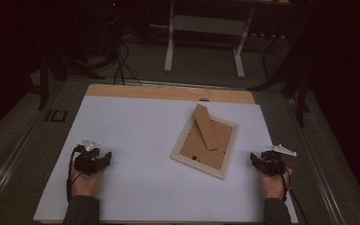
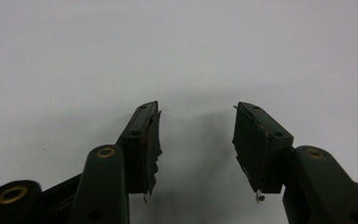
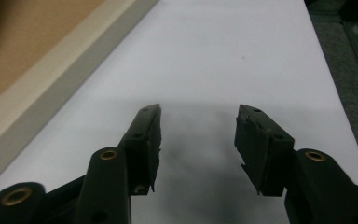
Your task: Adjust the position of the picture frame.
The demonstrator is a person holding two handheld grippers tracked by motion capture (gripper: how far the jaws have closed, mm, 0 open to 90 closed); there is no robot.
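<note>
Picture frame point(image 3: 37, 70) cut off top-left

From here I can read one marking: pale letters "ID" point(image 1: 56, 115) on the dark floor, at about nine o'clock from the tabletop point(image 1: 122, 140), just off its far left corner. Nothing else is legible.

Black grippers, grey plates, dark sleeves

Each hand carries a black two-jaw gripper. The left gripper point(image 1: 104, 158) wears a pale grey three-cornered plate at its 12 o'clock; the right gripper point(image 1: 256, 161) has one at 2 o'clock. Black cables trail toward 6 o'clock over dark greenish-grey sleeves. Close up, the jaw arms show brass-ringed pivot holes, small screws, and worn, ragged black pads point(image 2: 150, 149)
</note>
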